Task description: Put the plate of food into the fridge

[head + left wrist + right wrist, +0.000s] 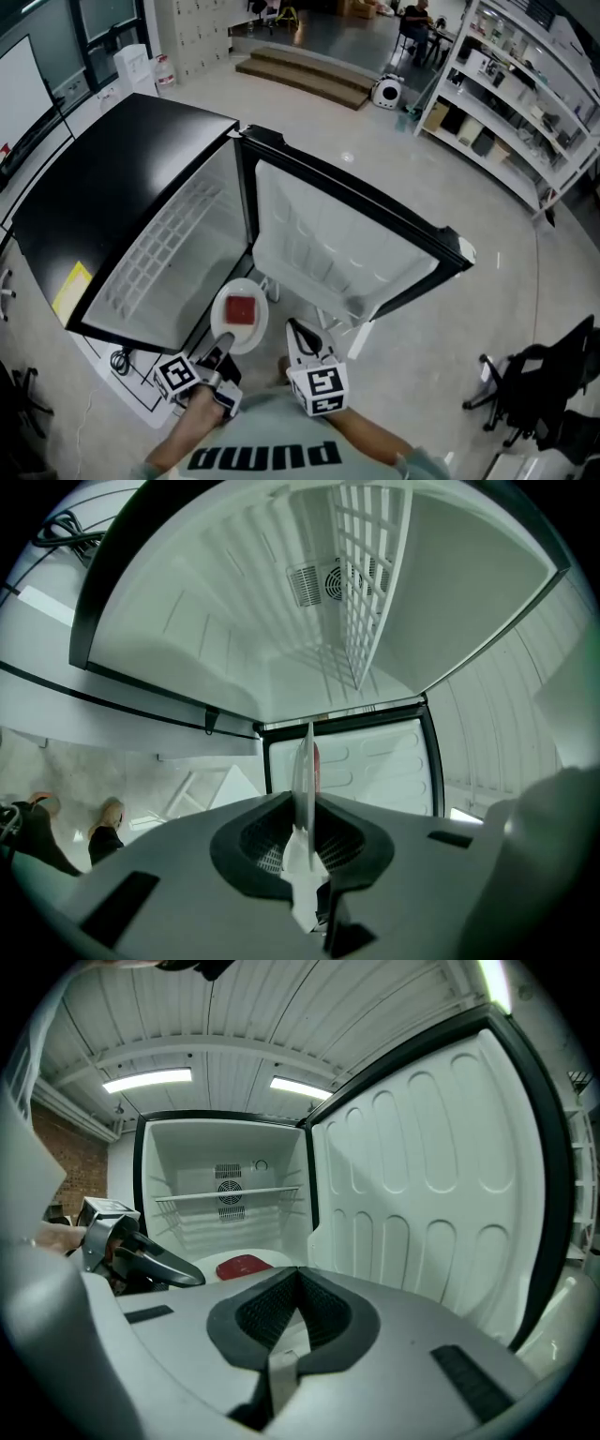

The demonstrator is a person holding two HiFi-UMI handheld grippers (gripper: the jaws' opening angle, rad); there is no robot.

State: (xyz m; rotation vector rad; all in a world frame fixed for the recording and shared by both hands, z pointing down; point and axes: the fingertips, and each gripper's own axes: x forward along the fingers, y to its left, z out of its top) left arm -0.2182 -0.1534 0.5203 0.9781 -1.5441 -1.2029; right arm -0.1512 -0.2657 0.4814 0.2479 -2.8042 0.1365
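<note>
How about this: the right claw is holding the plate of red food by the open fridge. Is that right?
Not quite. The left claw holds the plate by its rim, as the head view shows; the right claw is shut on nothing. The food is red and the fridge is open.

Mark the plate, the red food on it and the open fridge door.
plate (pixel 242 287), head view, bare white rim above the food.
red food (pixel 241 309), head view, middle of its top.
fridge door (pixel 347 244), head view, white inner lining.

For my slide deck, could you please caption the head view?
Left gripper holds a plate with red food before the open fridge; right gripper shut, empty.
</note>
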